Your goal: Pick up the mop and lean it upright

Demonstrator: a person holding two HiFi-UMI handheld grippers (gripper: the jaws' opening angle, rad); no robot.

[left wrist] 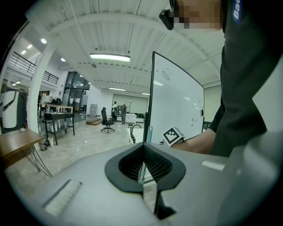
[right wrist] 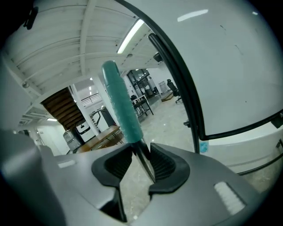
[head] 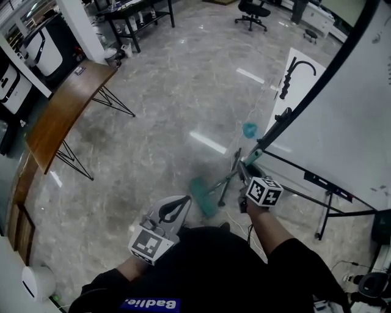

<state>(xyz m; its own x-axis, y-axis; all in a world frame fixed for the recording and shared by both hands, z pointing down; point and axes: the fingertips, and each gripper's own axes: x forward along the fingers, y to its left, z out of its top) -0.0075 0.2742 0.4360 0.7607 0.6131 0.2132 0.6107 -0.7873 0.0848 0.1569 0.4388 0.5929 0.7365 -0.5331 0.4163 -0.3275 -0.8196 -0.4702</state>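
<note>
The mop lies tilted over the marble floor in the head view, with its teal head low and close to me. Its thin shaft rises toward the whiteboard, ending in a teal grip. My right gripper is shut on the shaft just below that grip. In the right gripper view the ridged pads pinch the metal shaft, and the teal grip sticks up out of the right gripper. My left gripper hovers left of the mop head, its jaws together and empty.
A large whiteboard on a black stand is at the right, close to the mop's grip. A wooden table with wire legs stands at the left. An office chair and a black desk are far back.
</note>
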